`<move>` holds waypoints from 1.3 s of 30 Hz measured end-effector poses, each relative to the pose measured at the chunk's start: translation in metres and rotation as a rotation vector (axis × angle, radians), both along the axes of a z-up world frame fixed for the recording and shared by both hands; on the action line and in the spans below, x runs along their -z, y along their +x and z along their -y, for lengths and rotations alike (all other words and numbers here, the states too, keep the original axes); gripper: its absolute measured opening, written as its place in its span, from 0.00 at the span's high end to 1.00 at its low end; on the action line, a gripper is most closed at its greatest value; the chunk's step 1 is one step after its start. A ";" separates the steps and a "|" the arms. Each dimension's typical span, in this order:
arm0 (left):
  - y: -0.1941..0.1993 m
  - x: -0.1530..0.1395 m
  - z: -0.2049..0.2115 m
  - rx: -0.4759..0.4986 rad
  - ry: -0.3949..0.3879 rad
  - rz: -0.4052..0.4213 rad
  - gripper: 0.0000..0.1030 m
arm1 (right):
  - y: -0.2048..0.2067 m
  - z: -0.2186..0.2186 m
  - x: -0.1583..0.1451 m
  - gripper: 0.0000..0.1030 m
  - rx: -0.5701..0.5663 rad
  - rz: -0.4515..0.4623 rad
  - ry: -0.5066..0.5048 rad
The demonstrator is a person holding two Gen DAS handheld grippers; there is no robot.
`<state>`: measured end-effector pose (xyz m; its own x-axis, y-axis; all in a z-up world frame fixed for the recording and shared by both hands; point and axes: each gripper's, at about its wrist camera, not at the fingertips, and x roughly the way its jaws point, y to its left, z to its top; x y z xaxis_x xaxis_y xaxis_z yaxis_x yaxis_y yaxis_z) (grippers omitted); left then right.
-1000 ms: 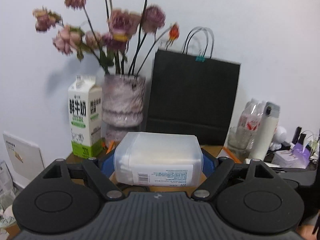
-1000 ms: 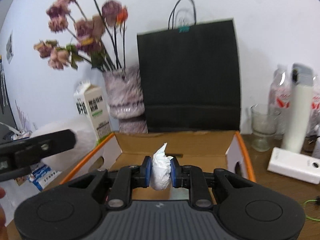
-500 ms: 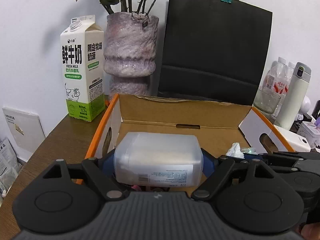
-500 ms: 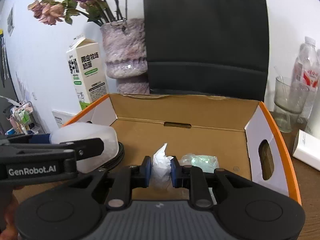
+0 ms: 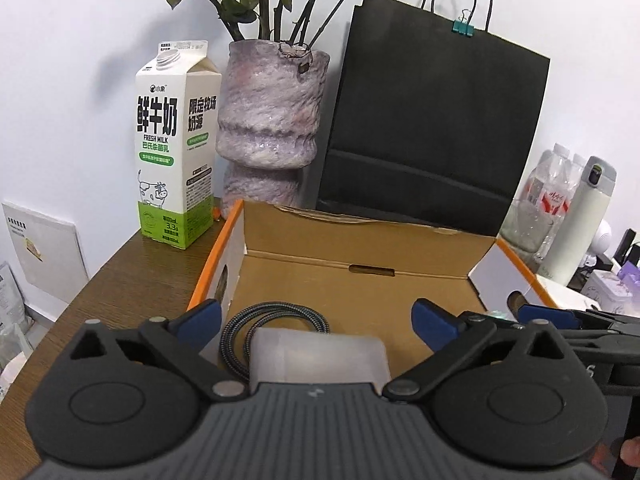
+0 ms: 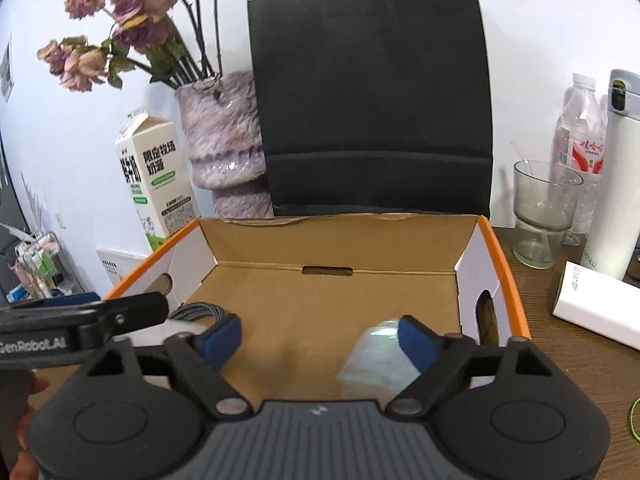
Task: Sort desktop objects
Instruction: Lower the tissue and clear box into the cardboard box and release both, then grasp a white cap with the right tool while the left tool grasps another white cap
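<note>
left gripper [image 5: 316, 320] spread wide, blue pads [image 5: 200, 318] apart, pinching nothing. just below and between them, a translucent plastic box [image 5: 320, 356] lying on the cardboard floor, free of both pads. touching its 9 o'clock side, a coiled braided cable [image 5: 256, 320], partly tucked under it. at 3 o'clock in the left wrist view, the tip of the other tool edging in over the box rim.

right gripper [image 6: 320, 338] likewise spread, blue pads [image 6: 416, 340] well apart, gripping nothing. near the 3 o'clock pad, a crumpled clear plastic wrapper [image 6: 376, 364] with a greenish sheen on the floor of the orange-edged cardboard box [image 6: 496, 264]; blurred, so cannot tell whether touching the pad. at 9 o'clock in the right wrist view, the left tool's black arm over the box's near left corner, cable coil showing past it.

beyond the far wall of the box, at 12 o'clock, a black paper bag [image 5: 432, 132] upright against the white wall, teal binder clip [image 5: 463, 27] on its top edge. at 11 o'clock, a mottled purple vase [image 5: 270, 124] holding dried roses [image 6: 124, 12]; farther toward 10 o'clock, a fresh milk carton [image 5: 174, 148] upright on the wooden desk [image 5: 116, 280]. at 2 o'clock, outside the box, a clear glass cup [image 6: 540, 216], a water bottle [image 6: 580, 136] behind it, a white thermos [image 6: 618, 184] just beside, and a flat white carton [image 6: 600, 308] lying nearer.
</note>
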<state>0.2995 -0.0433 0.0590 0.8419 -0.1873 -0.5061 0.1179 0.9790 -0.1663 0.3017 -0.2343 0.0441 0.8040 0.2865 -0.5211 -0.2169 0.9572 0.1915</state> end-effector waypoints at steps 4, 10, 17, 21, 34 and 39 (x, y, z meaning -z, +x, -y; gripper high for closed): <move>-0.005 -0.009 -0.007 0.011 -0.058 -0.002 0.00 | -0.002 0.009 -0.008 0.00 0.018 -0.008 0.033; -0.022 -0.031 -0.023 -0.007 -0.097 0.032 0.00 | -0.023 0.013 -0.031 0.00 -0.008 0.043 0.062; -0.054 -0.043 -0.050 -0.025 -0.047 0.061 0.00 | -0.065 0.022 -0.043 0.00 -0.009 0.103 -0.001; -0.075 -0.038 -0.067 -0.046 0.014 0.050 0.00 | -0.089 0.030 -0.036 0.00 0.011 0.102 -0.066; -0.140 0.011 -0.084 0.004 0.195 -0.023 0.00 | -0.193 0.013 0.007 0.08 -0.116 0.110 -0.231; -0.152 0.031 -0.082 0.030 0.249 -0.065 0.00 | -0.208 -0.001 0.025 0.24 -0.143 0.067 -0.276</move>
<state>0.1474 0.0390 0.0281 0.8019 -0.0748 -0.5928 0.1447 0.9869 0.0712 0.0935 -0.2337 0.0194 0.8007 0.2541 -0.5425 -0.3563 0.9300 -0.0902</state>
